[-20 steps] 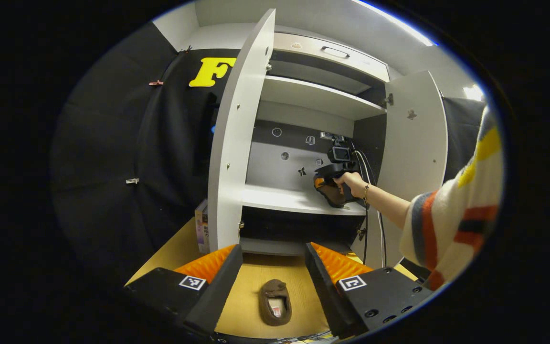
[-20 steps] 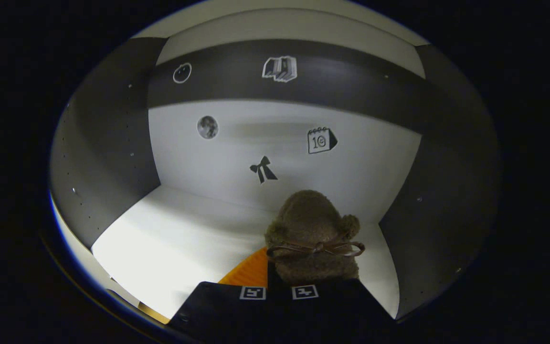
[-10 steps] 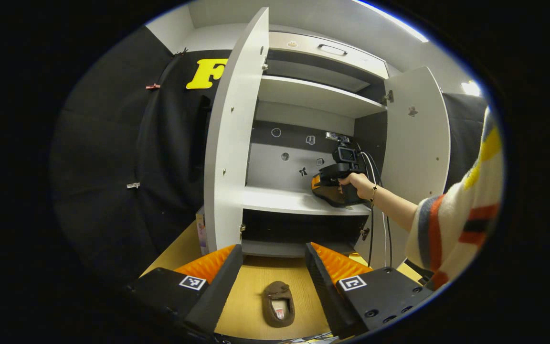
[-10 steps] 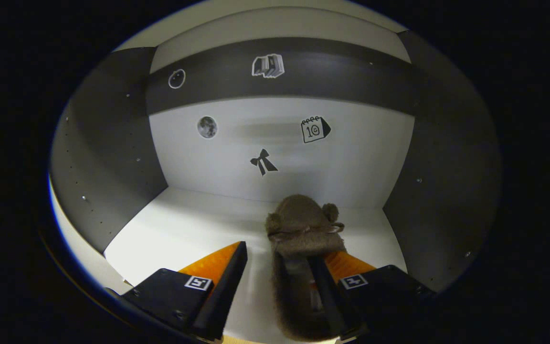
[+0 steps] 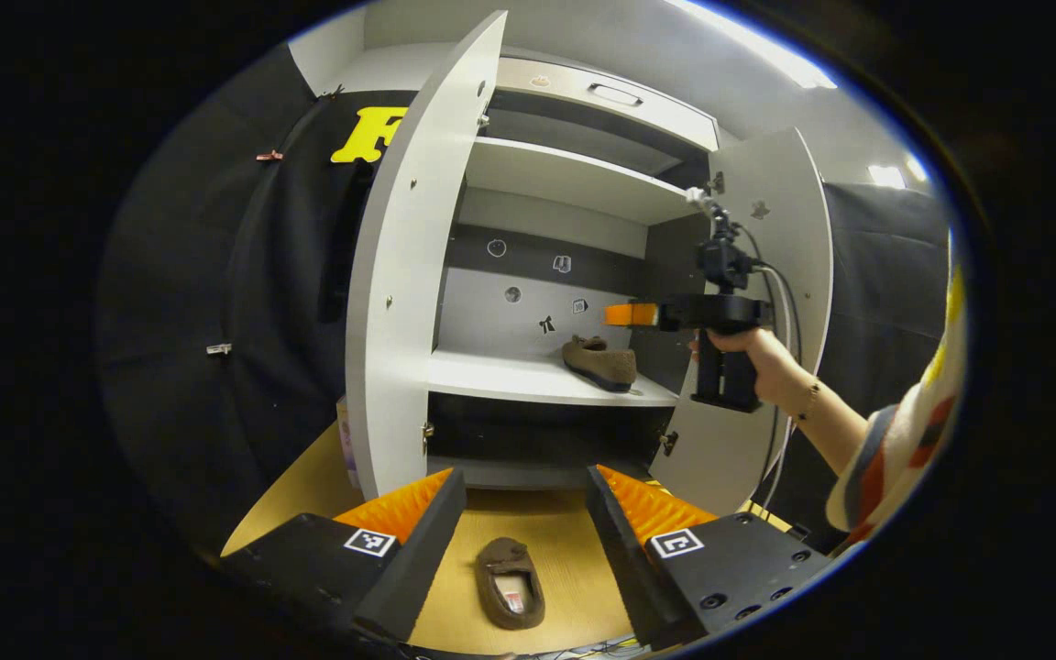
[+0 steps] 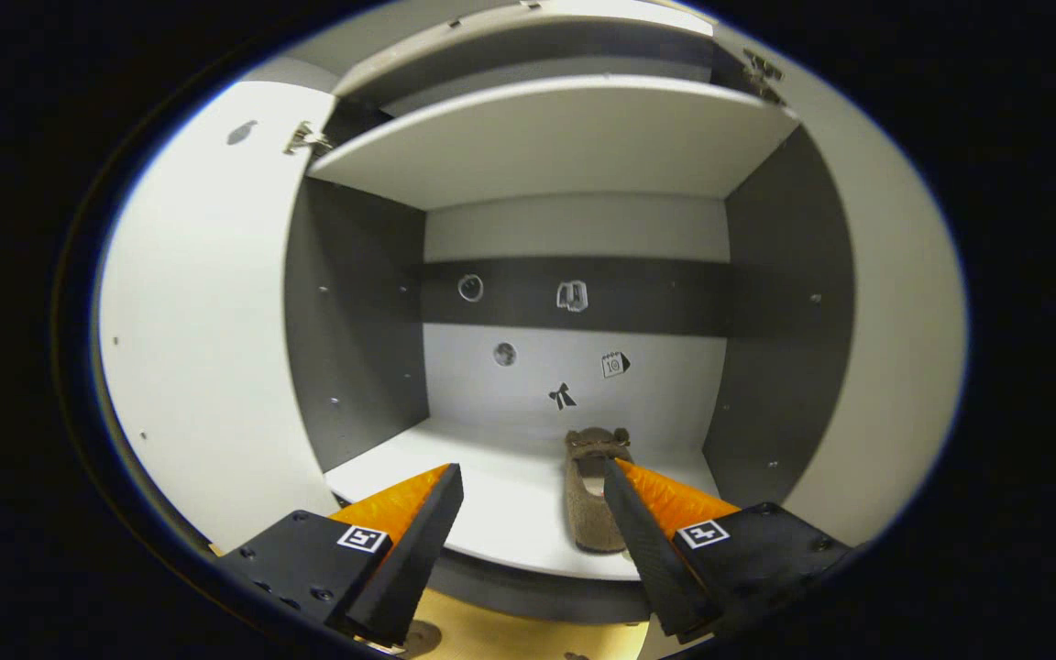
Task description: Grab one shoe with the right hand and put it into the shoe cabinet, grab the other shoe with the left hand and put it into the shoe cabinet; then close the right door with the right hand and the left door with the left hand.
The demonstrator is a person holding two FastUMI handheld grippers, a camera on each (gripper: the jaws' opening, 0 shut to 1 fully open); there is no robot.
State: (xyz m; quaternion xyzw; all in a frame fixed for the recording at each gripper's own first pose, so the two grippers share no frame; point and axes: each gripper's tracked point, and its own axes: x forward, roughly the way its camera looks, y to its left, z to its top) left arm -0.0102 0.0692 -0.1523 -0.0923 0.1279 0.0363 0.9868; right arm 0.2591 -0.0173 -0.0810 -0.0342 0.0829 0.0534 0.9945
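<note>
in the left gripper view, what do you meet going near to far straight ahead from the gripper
left gripper → shoe on the floor → cabinet's bottom edge → shelf → shoe on the shelf → back wall with stickers

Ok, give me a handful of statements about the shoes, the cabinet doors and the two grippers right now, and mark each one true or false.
1. One brown shoe lies on the cabinet shelf. True.
2. The right gripper is clamped on that shoe. False: its fingers are spread and it sits back from the shelf, with the shoe left lying there.
3. The other shoe lies on the wooden floor in front of the cabinet. True.
4. Both cabinet doors are closed. False: the left door and the right door both stand open.
5. The left gripper holds the second shoe. False: it is open, with that shoe lying untouched on the floor.
</note>
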